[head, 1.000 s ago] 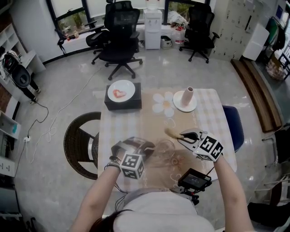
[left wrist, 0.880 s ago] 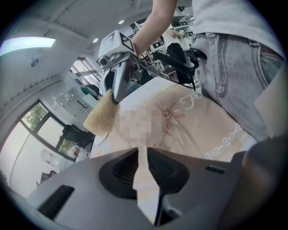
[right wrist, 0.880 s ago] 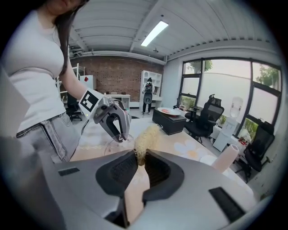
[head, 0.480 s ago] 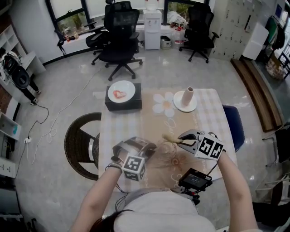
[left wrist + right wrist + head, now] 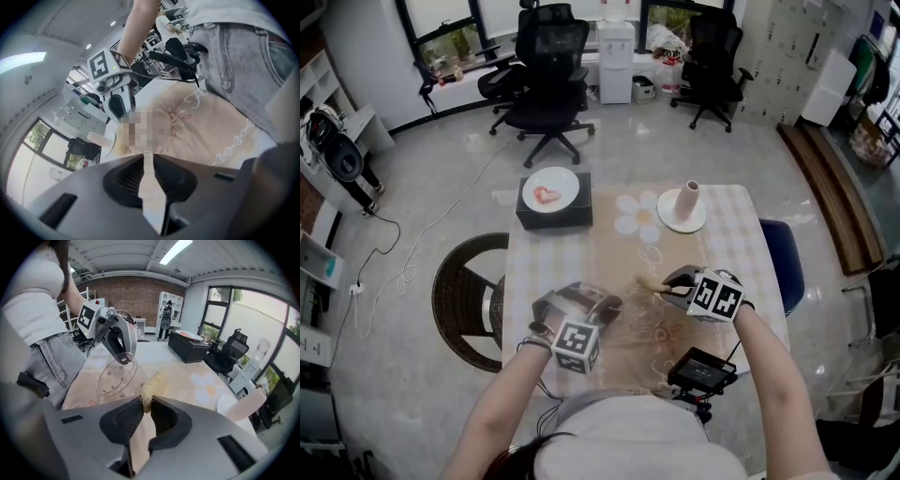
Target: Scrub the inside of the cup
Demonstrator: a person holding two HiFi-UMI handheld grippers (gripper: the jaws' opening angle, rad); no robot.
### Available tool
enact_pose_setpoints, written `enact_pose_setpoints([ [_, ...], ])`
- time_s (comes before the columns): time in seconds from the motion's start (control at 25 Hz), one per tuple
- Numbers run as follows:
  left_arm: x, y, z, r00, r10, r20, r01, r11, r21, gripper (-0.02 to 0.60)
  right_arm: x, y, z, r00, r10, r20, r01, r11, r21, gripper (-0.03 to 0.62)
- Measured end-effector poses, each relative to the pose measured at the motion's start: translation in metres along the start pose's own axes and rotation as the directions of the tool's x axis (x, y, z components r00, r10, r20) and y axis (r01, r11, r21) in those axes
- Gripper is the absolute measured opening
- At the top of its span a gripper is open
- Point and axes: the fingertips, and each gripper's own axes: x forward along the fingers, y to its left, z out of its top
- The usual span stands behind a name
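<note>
Since a second ago the right gripper has slid up and leftward (slightly), fingers clenched on the straw-coloured scrubber near the clear cup, which the left gripper pinches by its rim, tilted over the worktop, presumably so the fibres can enter.

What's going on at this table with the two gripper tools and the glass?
A person works at the table with a tool in each hand. The left hand-held gripper is clamped on the rim of a clear cup, holding it tilted. The right hand-held gripper pinches a straw-coloured scrubber, whose end sits just beside the cup's mouth, apparently not inside it yet.
</note>
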Motion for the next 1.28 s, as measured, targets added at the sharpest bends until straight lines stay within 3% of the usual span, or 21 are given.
enact_pose_setpoints([
  [0.28,0.002,-0.003,0.0,1.0,0.0,0.005,0.0,1.0,0.004,0.058,0.016,-0.007,-0.013,1.0,-0.014,-0.028,0.017,0.995,0.094,0.052],
  [0.48,-0.003,0.004,0.002,1.0,0.01,-0.001,-0.01,1.0,0.017,0.058,-0.006,-0.018,-0.003,0.995,-0.092,0.046,0.086,0.987,0.133,0.052],
  [0.76,-0.005,0.005,0.008,1.0,0.022,0.002,-0.022,0.999,0.04,0.057,-0.051,0.004,0.036,0.987,-0.066,0.149,0.072,0.997,-0.031,0.052],
  [0.96,-0.003,0.004,0.006,1.0,0.022,0.003,-0.022,0.998,0.052,0.058,-0.052,0.017,0.045,0.996,-0.023,0.091,0.041,0.979,-0.198,0.052],
  [1.28,0.0,0.001,0.008,1.0,0.016,-0.001,-0.015,0.995,0.1,0.058,-0.045,0.024,0.042,1.0,0.023,-0.009,-0.025,0.943,-0.333,0.052],
])
